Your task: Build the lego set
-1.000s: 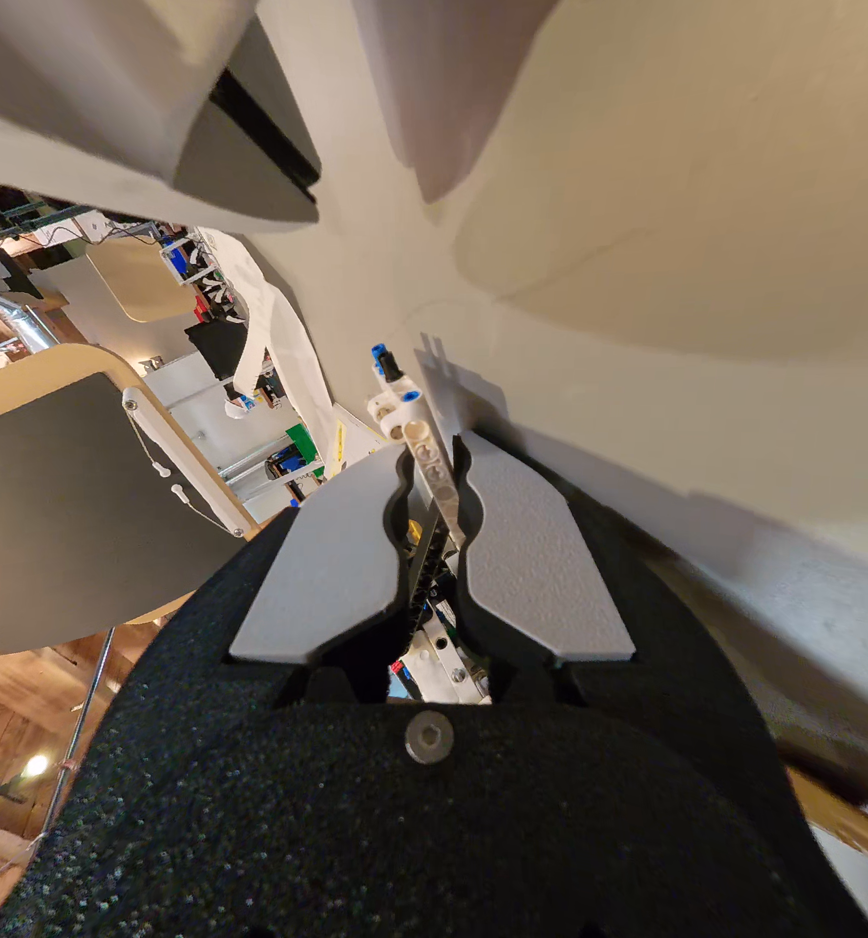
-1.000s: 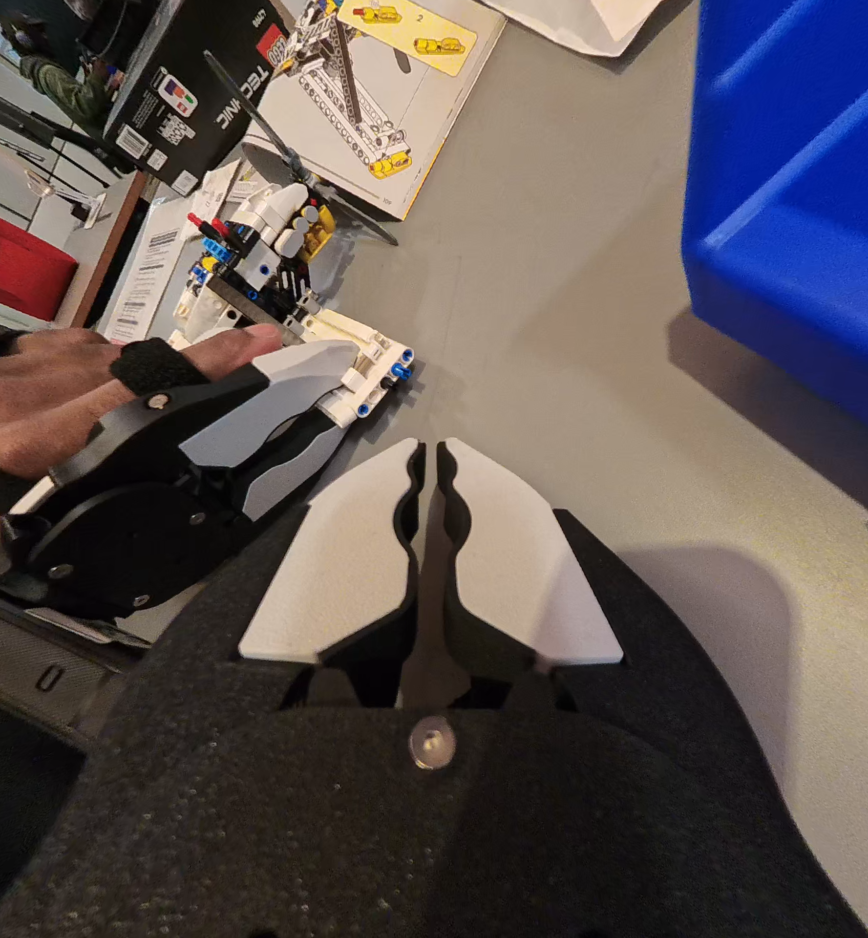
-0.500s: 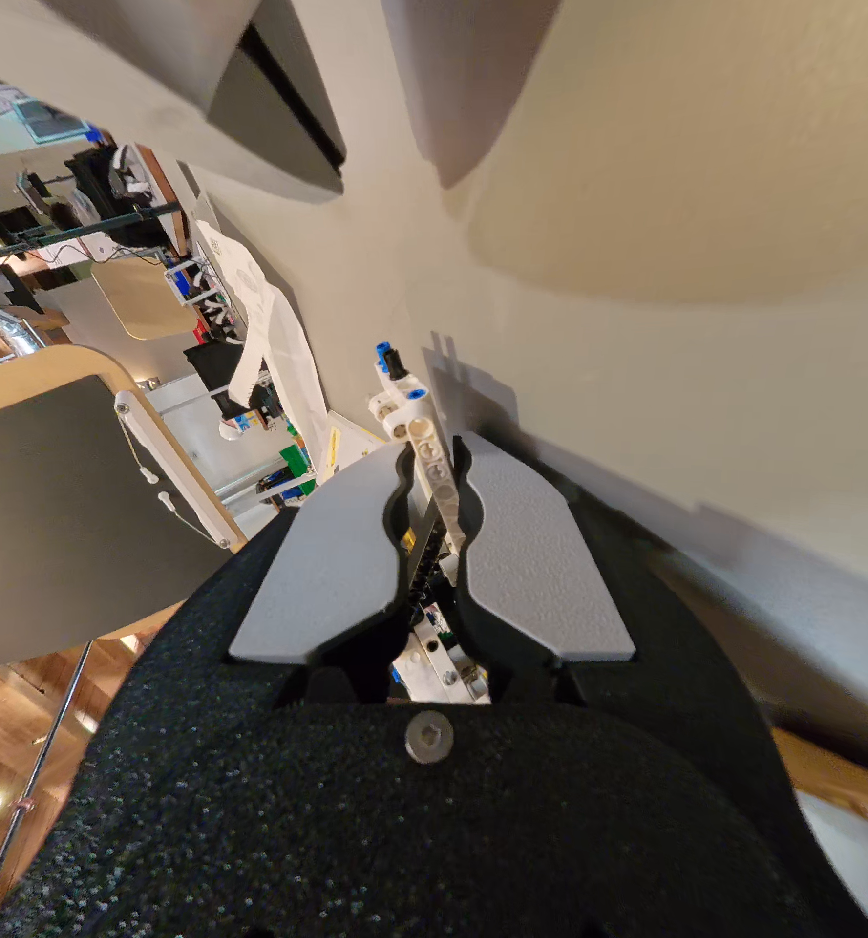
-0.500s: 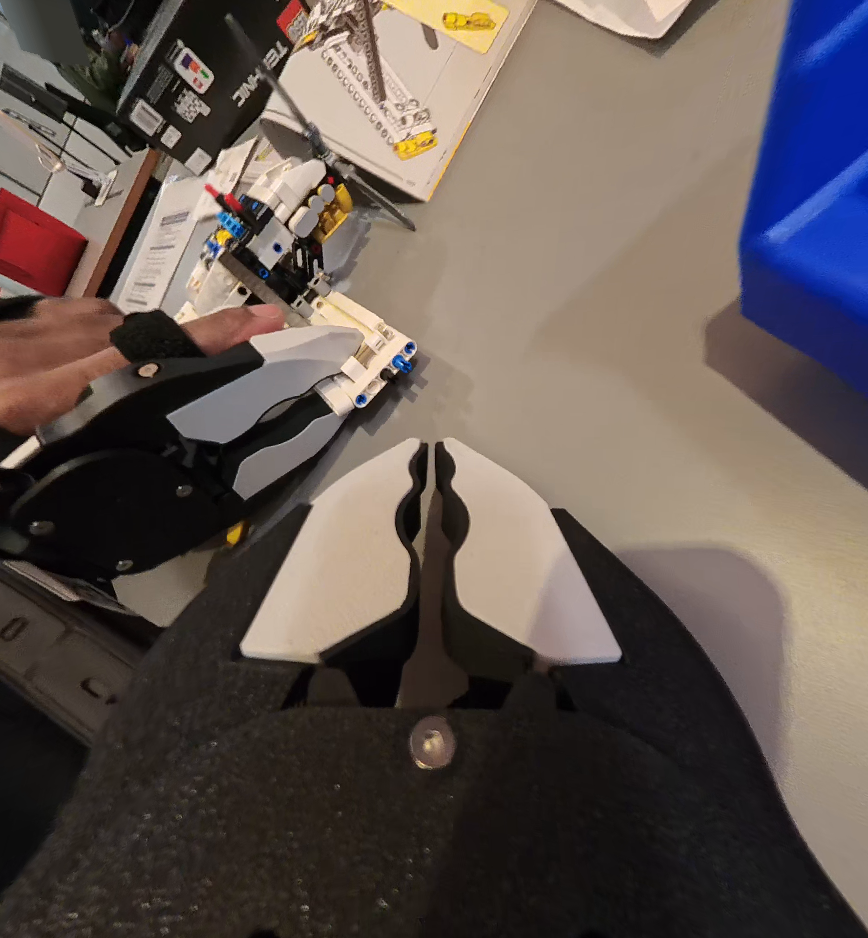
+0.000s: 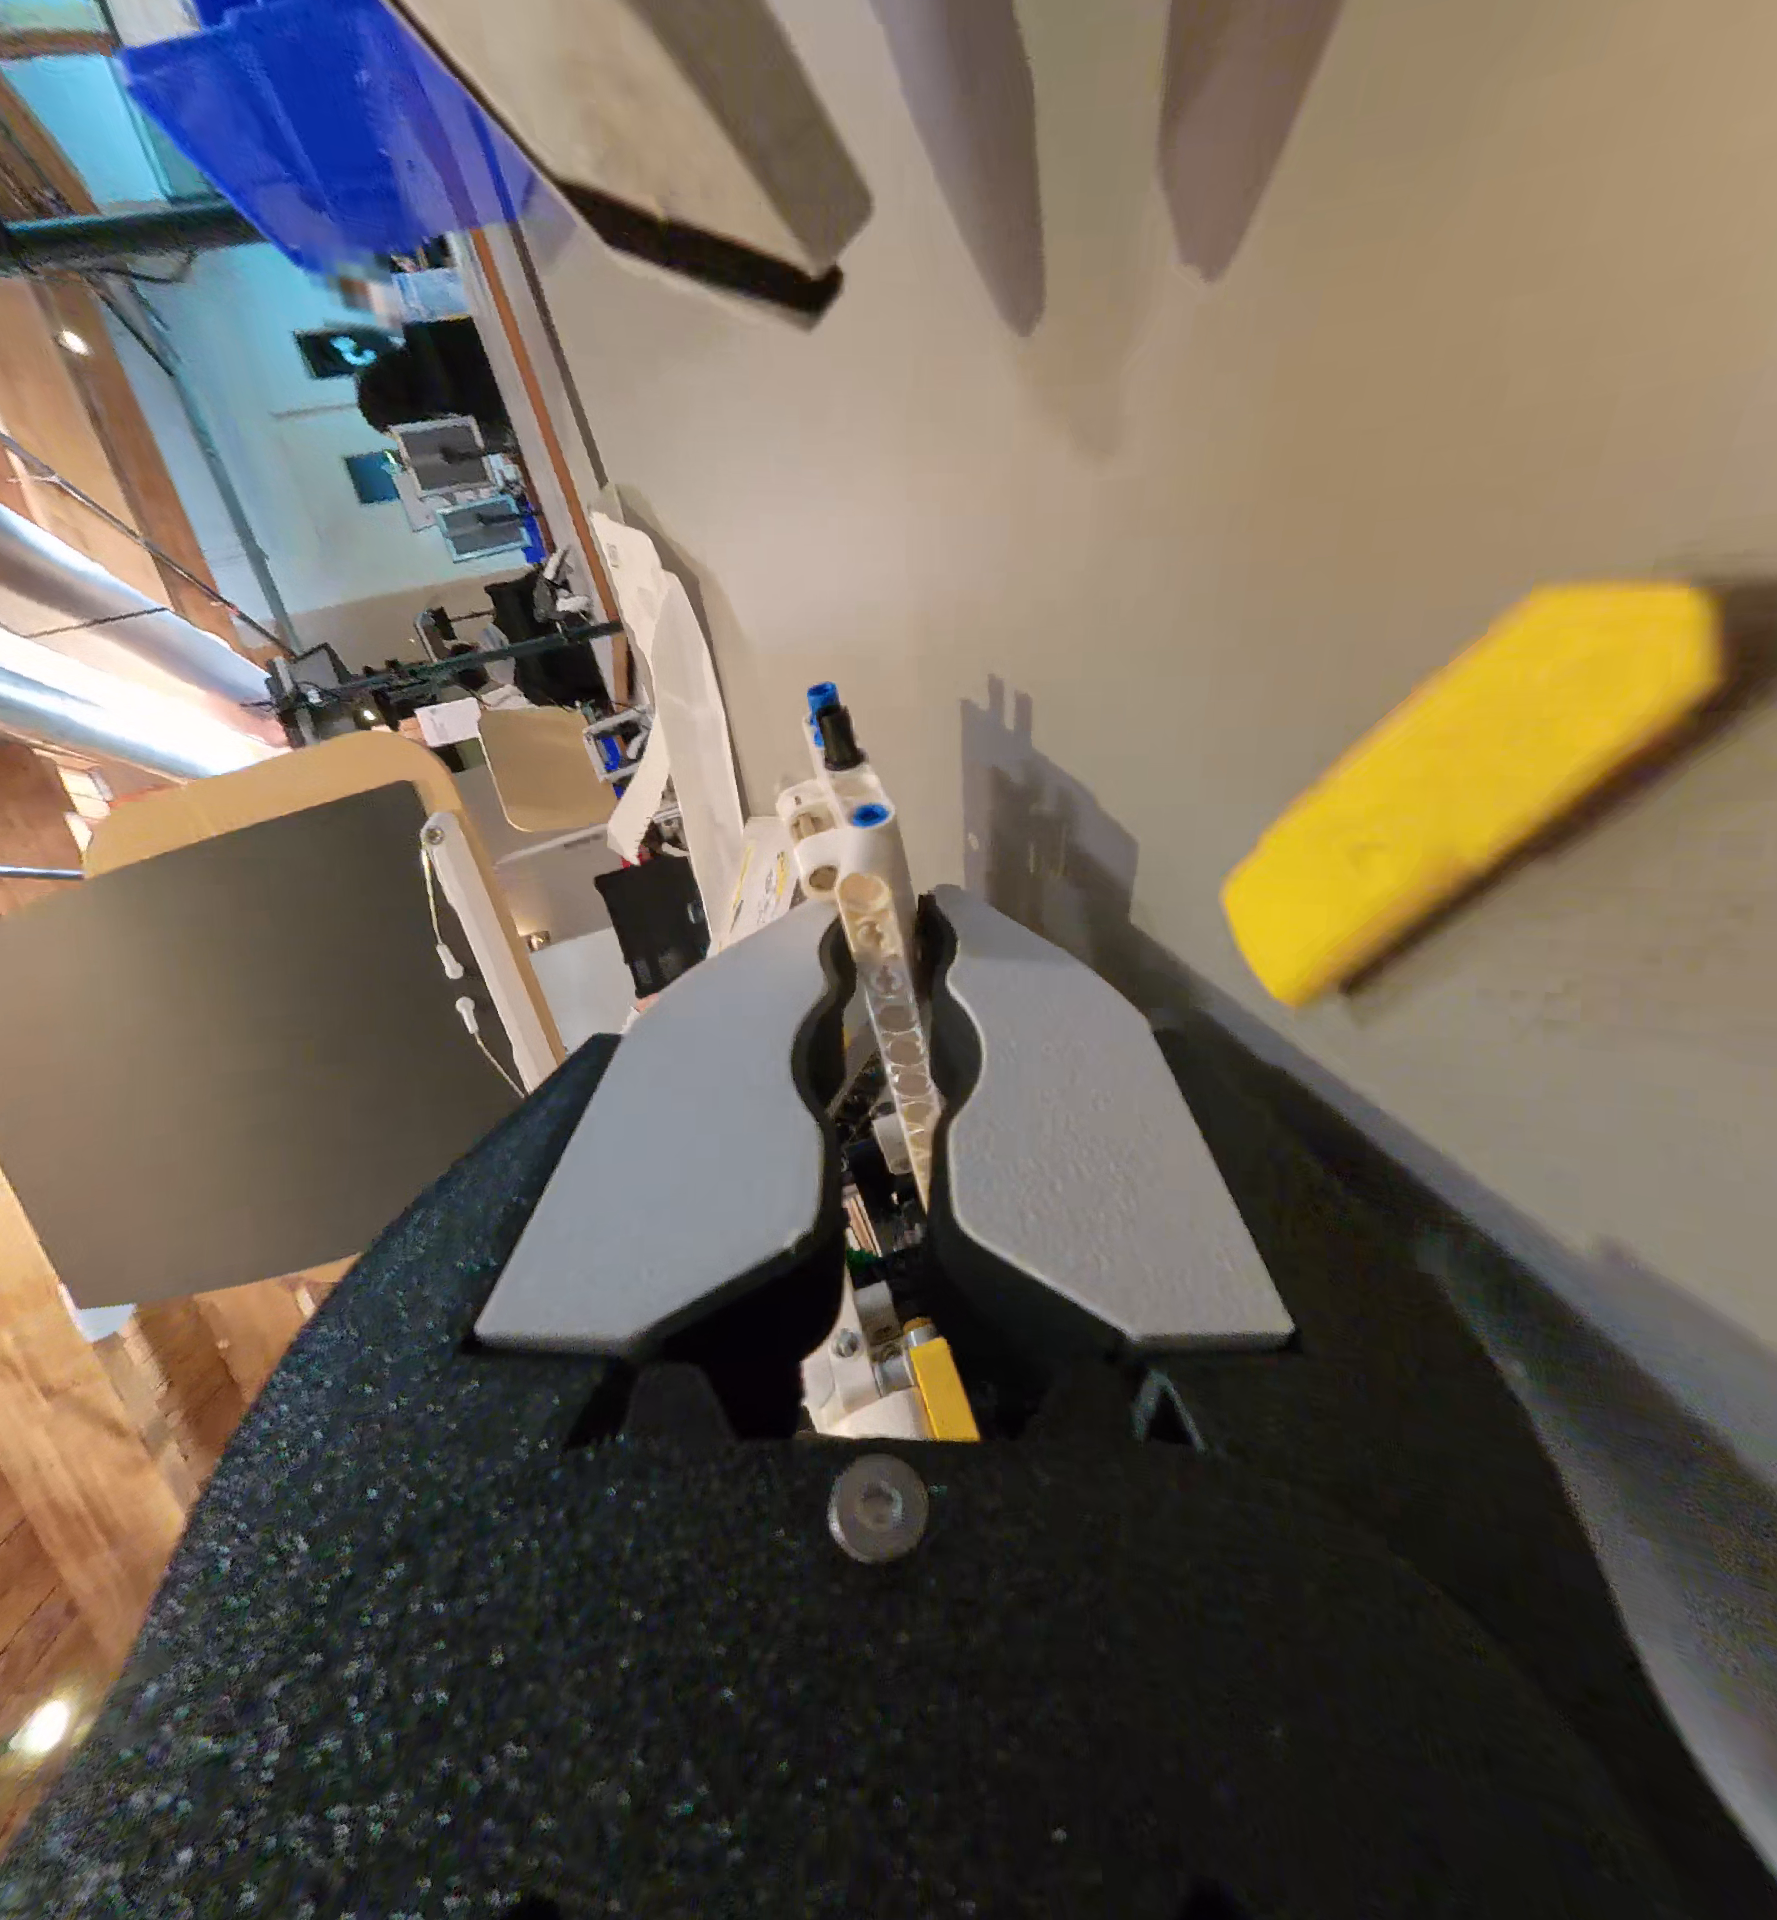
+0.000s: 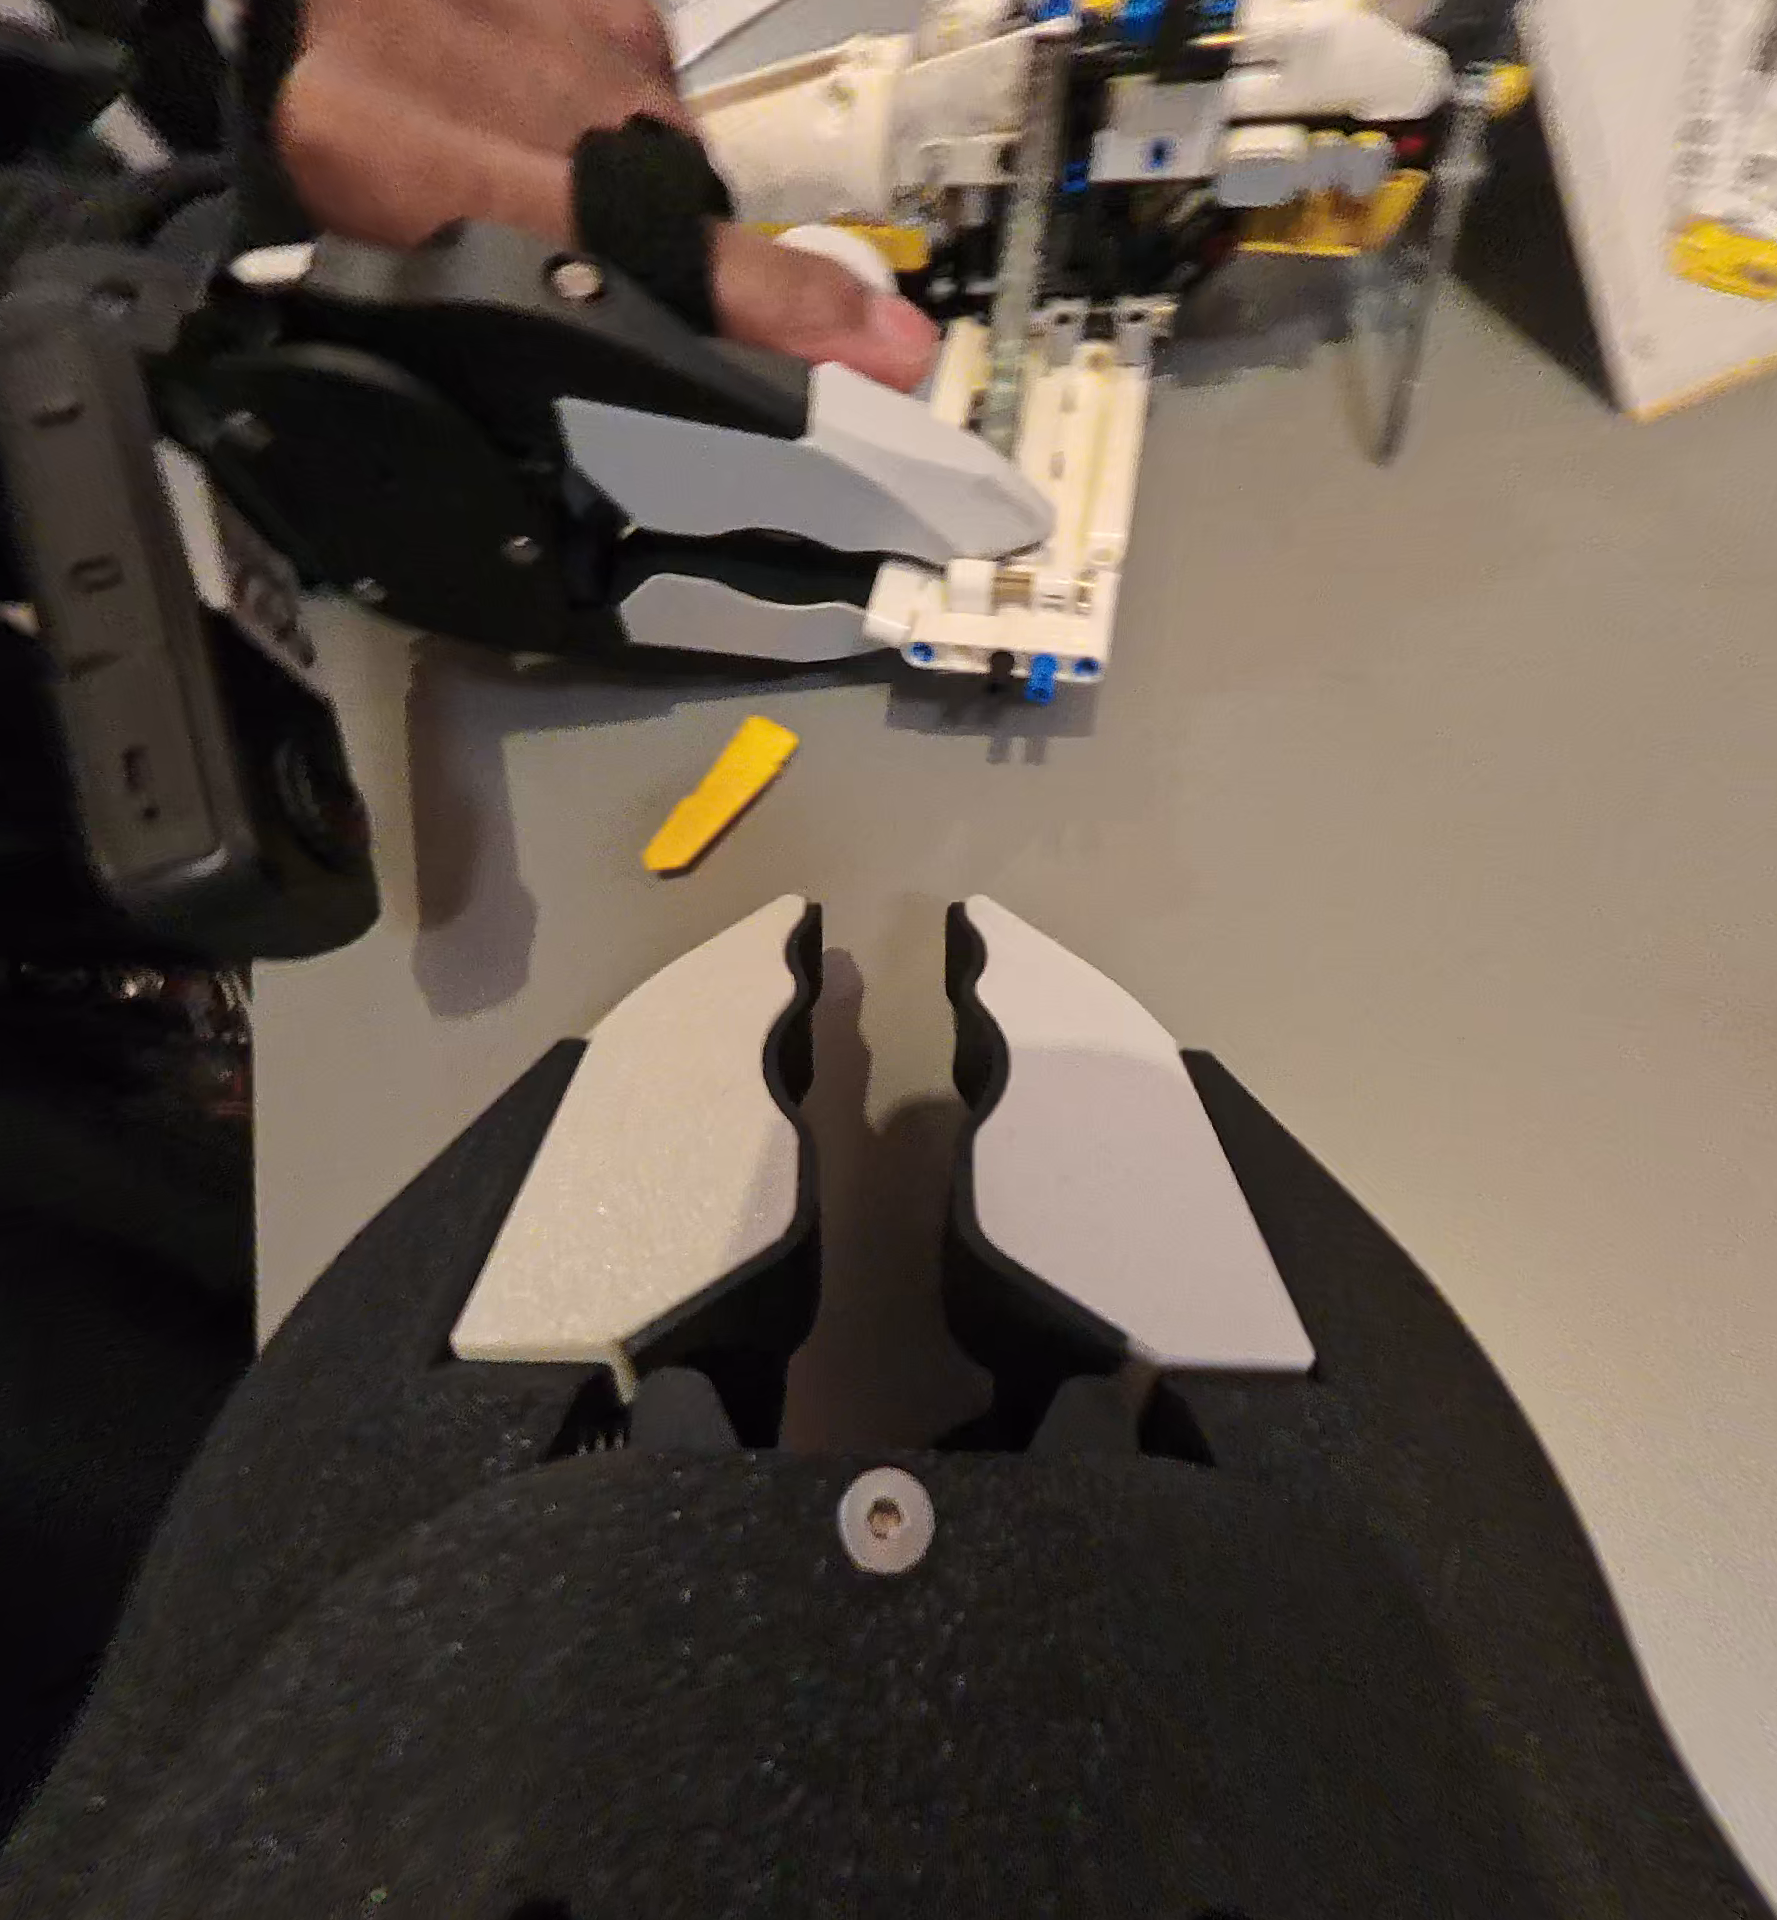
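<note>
Left hand-held gripper (image 6: 925, 582), seen from the side in the right wrist view, is clenched on the near end of a white building-brick model (image 6: 1040, 499) that rests on the grey surface (image 6: 1383, 831). A person's hand (image 6: 551, 156) works it. In the left wrist view a white perforated beam (image 5: 899, 1023) of that model runs between the two grey fingers (image 5: 1050, 1101), which close against it. Blue connector pins (image 5: 868, 816) and a black pin project from the model's free end, beyond the fingertips. The grip at one end appears to steady the assembly while leaving those pins exposed.

Right hand-held gripper (image 6: 879, 920) hovers above bare surface with its jaws parted and nothing between them. A flat yellow piece (image 6: 723, 795) lies loose on the surface, near and to the left of its fingertips, between them and the model. An open instruction booklet (image 6: 1715, 187) lies at far right behind the model.

Change from the earlier frames: the right jaws, then almost closed, now stand apart. The right view, then turned towards a blue bin, now faces the model squarely. The yellow piece, absent from both earlier views, now lies in plain sight. The left grip on the beam is unchanged.
</note>
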### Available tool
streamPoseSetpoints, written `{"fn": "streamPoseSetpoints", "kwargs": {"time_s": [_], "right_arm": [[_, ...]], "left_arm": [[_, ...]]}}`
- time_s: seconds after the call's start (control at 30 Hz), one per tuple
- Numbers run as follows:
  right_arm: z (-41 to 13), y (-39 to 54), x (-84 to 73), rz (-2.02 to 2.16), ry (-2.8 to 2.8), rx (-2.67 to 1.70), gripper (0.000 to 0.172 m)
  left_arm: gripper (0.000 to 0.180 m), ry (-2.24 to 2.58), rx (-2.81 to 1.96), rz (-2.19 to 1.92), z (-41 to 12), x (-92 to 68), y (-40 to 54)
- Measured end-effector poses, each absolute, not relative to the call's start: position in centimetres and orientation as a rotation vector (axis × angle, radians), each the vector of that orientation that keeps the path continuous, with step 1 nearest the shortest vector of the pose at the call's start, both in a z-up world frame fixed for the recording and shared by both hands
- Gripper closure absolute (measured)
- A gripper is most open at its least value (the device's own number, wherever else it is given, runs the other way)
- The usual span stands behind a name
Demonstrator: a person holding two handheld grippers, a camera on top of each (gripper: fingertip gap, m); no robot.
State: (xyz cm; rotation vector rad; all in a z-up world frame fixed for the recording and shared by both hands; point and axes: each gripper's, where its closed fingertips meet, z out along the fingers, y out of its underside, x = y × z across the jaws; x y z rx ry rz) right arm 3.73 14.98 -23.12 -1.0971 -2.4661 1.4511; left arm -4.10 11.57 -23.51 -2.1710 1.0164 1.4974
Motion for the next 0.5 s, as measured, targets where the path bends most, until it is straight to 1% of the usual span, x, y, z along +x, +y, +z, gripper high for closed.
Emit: {"fn": "streamPoseSetpoints", "kwargs": {"time_s": [0.27, 0.5], "right_arm": [[-25.0, 11.0, 6.0, 1.153, -2.676, -0.475, 0.146], [-24.4, 9.8, 5.1, 1.046, -2.499, 0.260, 0.144]], "left_arm": [[0.169, 1.019, -2.008, 1.517, -23.3, -3.3, 9.9], [0.169, 0.936, -2.006, 1.471, -23.0, -4.4, 9.4]]}}
